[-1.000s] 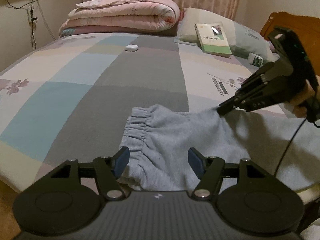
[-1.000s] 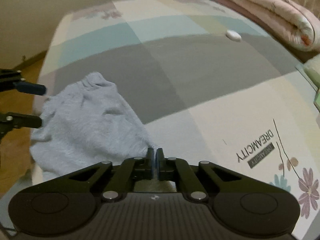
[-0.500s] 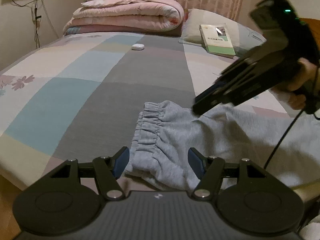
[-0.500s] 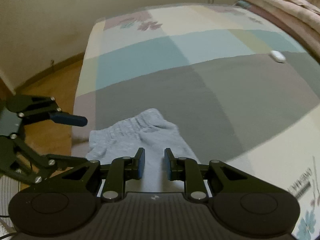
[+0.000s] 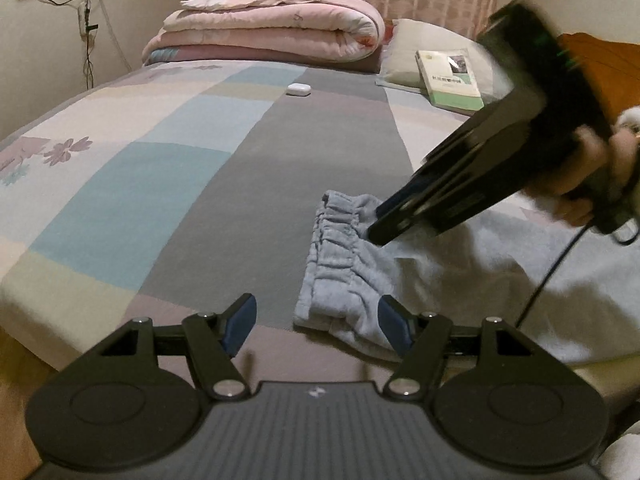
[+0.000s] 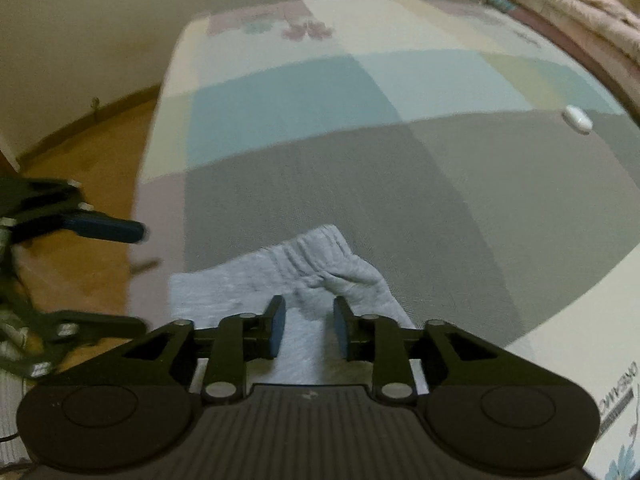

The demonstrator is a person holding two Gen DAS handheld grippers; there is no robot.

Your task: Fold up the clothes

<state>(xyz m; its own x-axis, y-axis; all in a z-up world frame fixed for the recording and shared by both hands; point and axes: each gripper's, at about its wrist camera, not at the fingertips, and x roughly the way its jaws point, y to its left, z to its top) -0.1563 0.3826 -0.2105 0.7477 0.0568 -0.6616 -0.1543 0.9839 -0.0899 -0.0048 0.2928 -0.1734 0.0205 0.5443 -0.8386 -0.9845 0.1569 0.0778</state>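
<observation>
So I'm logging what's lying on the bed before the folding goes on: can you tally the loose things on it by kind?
Grey garment: 1
Folded pink quilt: 1
Pillow: 1
Book: 1
Small white case: 1
Total: 5

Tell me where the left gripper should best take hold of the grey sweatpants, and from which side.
Probably the gathered elastic band, at its near corner by the bed's edge. The grey sweatpants lie flat, and that thick ruffled end faces the open left gripper. Come in low from the bed's edge. The right gripper, jaws opening, hovers farther along.
</observation>
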